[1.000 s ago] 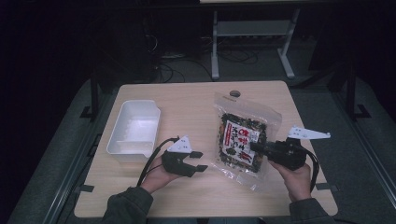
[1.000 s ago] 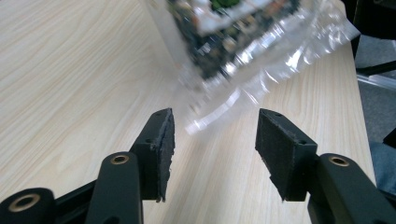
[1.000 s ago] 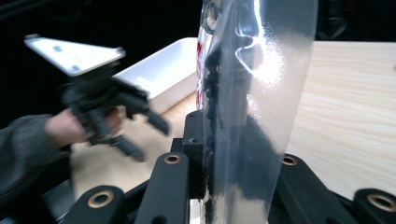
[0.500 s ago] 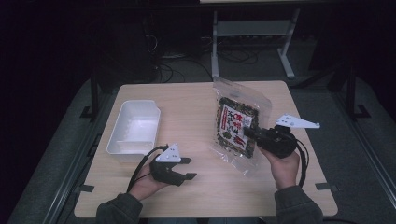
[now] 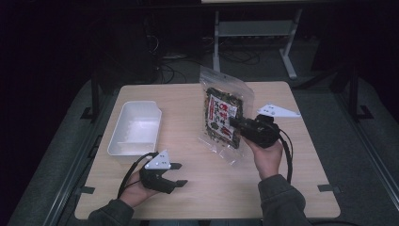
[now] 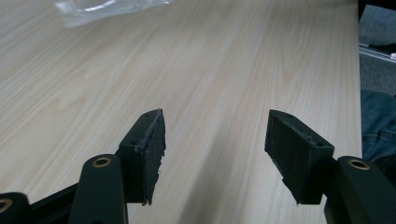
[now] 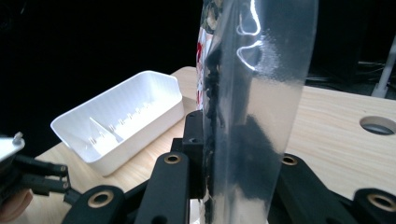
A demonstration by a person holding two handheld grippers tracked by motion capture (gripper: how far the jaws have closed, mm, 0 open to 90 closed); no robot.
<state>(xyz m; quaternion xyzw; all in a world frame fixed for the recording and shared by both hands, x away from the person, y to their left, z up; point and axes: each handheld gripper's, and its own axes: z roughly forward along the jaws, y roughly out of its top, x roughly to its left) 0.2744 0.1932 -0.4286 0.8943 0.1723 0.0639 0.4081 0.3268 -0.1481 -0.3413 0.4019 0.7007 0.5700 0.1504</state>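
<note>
A clear plastic snack bag [image 5: 222, 114] with dark contents and a red and white label hangs tilted above the middle of the table. My right gripper [image 5: 235, 123] is shut on its right side, and the bag [image 7: 252, 93] stands edge-on between the jaws in the right gripper view. My left gripper [image 5: 178, 174] rests low near the table's front left, open, with nothing between its fingers [image 6: 149, 144]. A corner of the bag [image 6: 102, 7] shows far off in the left gripper view.
A white plastic bin [image 5: 135, 128] with a divider sits at the table's left side, also seen as the bin [image 7: 121, 121] in the right gripper view. A round cable hole [image 7: 377, 125] lies in the tabletop. The table's front edge is close to both hands.
The right gripper has lifted the bag up off the table and tilted it more upright. The left gripper has drawn back toward the front edge.
</note>
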